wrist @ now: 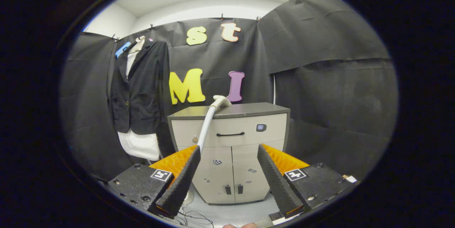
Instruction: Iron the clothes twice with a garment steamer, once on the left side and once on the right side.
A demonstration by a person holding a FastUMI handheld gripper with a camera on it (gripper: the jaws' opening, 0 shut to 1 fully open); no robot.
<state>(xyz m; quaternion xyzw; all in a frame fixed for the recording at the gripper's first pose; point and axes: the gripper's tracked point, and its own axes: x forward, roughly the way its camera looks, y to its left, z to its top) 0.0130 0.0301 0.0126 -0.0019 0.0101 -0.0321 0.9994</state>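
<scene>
Jaws wide apart, holding nothing, cabinet (229, 128) beyond them

Open air ahead of the spread hand-held gripper (227, 182); cabinet (231, 150) blocks centre frame, steamer hose (207, 125) crosses left, jacket (138, 89) hangs upper left.

The gripper (227, 148) points level, its fingers (181, 180) spread wide, gripping nothing.
</scene>
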